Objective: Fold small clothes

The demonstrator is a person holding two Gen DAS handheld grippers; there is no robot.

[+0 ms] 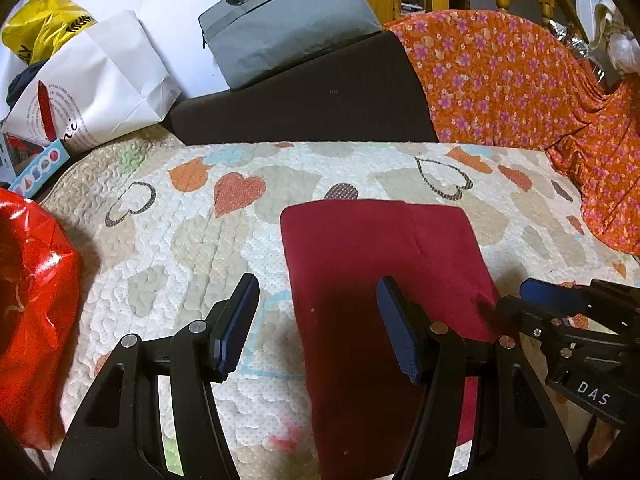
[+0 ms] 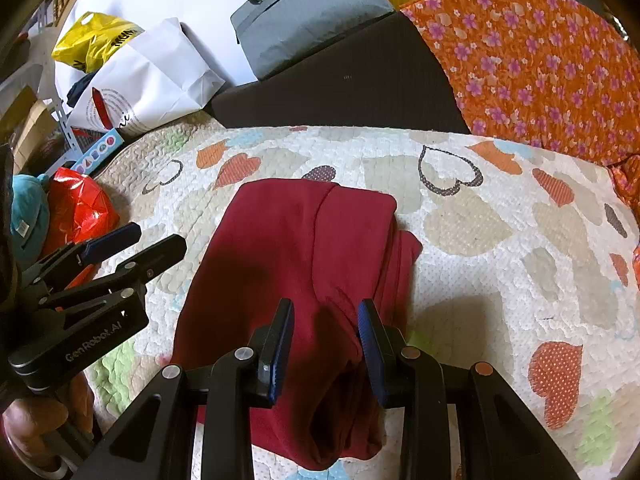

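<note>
A dark red folded garment (image 1: pixel 380 248) lies flat on the heart-patterned quilt (image 1: pixel 192 240). My left gripper (image 1: pixel 318 284) hovers open over the garment's left edge, with one finger above the quilt and the other above the cloth. In the right wrist view the garment (image 2: pixel 280 248) shows a fold ridge running toward my right gripper (image 2: pixel 325 308). The right gripper's jaws stand partly apart above the cloth near its right side, and the pads press on nothing. The left gripper (image 2: pixel 160 240) appears at the left, held by a hand (image 2: pixel 36 420). The right gripper (image 1: pixel 552 300) shows at the garment's right edge.
A shiny red bag (image 1: pixel 32 300) sits at the quilt's left edge. Behind it are a white paper bag (image 1: pixel 100 92) and a yellow plastic bag (image 1: pixel 44 20). A grey bag (image 1: pixel 288 20) rests on a dark cushion (image 1: pixel 312 96) at the back. An orange flowered cloth (image 1: pixel 520 92) drapes at the right.
</note>
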